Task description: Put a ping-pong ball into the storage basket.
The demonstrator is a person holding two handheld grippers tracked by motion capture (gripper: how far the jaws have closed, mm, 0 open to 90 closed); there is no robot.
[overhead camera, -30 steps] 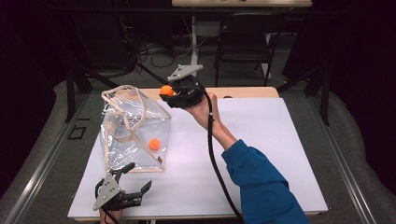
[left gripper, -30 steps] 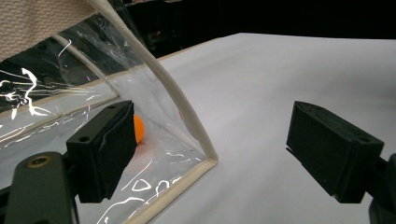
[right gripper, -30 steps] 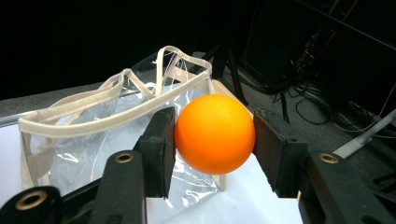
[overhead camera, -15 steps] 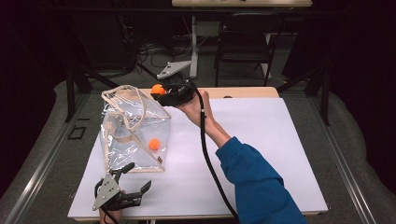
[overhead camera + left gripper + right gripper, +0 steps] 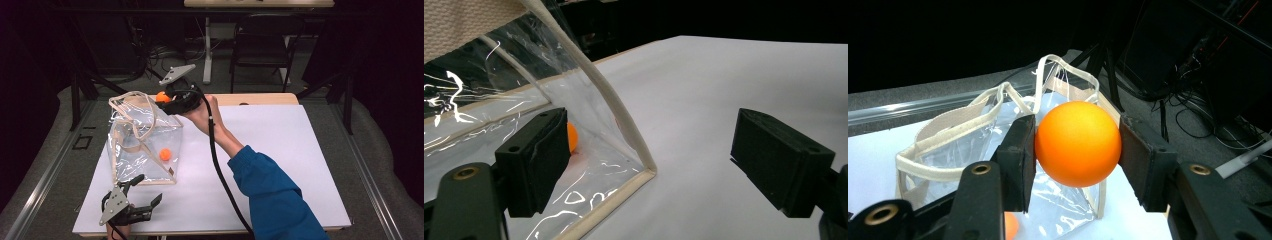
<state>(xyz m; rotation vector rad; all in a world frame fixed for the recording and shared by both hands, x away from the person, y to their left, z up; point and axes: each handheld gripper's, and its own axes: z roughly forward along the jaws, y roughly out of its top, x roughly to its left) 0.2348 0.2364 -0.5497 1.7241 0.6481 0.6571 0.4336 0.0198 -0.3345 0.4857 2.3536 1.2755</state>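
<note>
Where the table's (image 5: 280,150) near edge meets the bottom of the high view, the left gripper (image 5: 136,207) lies low over the white top, jaws spread wide with nothing between them. In the left gripper view its jaws frame the near bottom corner of the clear bag (image 5: 589,145), and 1 orange ball (image 5: 572,137) shows through the plastic just past the left jaw. The high view has that ball (image 5: 165,154) resting inside the bag (image 5: 142,145), low against the side facing the right arm. The bag stands upright, cream-edged, handles looped loosely over its open top. Farther back, the right gripper (image 5: 167,100) is held above the bag's far top corner, jaws pinching a 2nd orange ball (image 5: 1078,144) between the pads; in the right gripper view the bag's open top (image 5: 998,130) lies directly beyond and below it.
</note>
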